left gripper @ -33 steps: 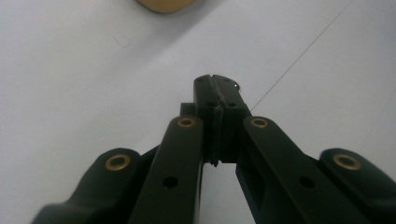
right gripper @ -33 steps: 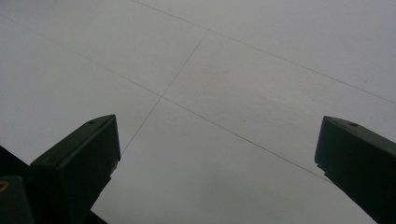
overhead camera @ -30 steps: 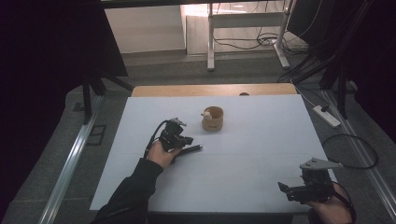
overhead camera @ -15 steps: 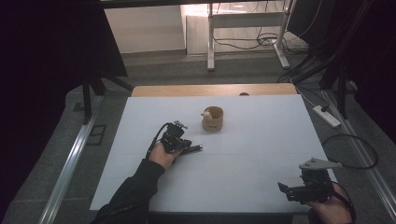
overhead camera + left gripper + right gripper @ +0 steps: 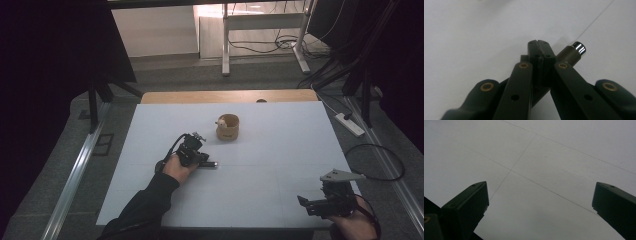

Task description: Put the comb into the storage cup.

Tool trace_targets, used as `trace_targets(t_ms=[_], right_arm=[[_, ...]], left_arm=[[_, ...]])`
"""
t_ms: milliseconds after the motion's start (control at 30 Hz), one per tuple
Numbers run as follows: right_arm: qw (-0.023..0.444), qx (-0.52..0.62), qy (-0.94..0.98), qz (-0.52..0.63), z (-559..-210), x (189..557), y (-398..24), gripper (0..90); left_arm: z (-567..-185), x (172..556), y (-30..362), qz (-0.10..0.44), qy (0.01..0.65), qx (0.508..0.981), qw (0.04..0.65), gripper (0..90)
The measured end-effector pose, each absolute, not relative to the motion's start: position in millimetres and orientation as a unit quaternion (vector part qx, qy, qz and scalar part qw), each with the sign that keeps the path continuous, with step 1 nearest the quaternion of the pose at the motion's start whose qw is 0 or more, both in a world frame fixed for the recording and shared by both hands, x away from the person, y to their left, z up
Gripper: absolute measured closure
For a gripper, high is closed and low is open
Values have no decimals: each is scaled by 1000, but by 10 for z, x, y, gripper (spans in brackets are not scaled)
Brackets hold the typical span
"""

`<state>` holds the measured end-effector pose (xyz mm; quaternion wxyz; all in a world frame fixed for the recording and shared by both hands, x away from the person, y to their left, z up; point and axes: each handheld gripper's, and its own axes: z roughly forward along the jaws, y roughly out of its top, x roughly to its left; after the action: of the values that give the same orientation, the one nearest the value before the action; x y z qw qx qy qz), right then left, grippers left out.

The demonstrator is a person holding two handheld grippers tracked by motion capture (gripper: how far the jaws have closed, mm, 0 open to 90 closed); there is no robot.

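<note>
A dim room here, grey floor all round, a white desk frame (image 5: 262,30) with loose cables (image 5: 280,42) standing at twelve o'clock beyond the work area, and dark stands at ten and two o'clock. Front and centre sits the bench (image 5: 280,150), covered in a white sheet marked with faint grid lines, a strip of bare wood showing along its far edge.

Now to the action. A little wooden cup (image 5: 228,127) stands upright just past the middle of the bench, something small and pale resting at its rim; what it is I cannot tell. At about seven o'clock from the cup, the left hand-held gripper (image 5: 200,161) lies low over the sheet, its jaws pressed together on a slim dark pen-like piece (image 5: 571,53) with a shiny metal tip, which pokes out beside the pads in the left gripper view and hangs just above the white surface.

Down at five o'clock, near the bench's front corner, the right hand-held gripper (image 5: 312,202) waits with jaws spread wide, nothing between them but bare sheet.

My read: the pick-up is done, the piece is secured, and the carry to the cup, near but clearly apart, is what remains. The right side looks idle for now.
</note>
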<state>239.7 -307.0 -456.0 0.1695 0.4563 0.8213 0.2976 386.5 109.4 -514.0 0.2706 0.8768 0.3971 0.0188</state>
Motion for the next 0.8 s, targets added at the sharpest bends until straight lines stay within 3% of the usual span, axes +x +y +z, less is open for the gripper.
trace_targets(t_ms=[800], right_arm=[[173,451,824,296,-4559,2391,-3061,15]], left_arm=[[-5129,3626,1072,-8,373,896,241,882]])
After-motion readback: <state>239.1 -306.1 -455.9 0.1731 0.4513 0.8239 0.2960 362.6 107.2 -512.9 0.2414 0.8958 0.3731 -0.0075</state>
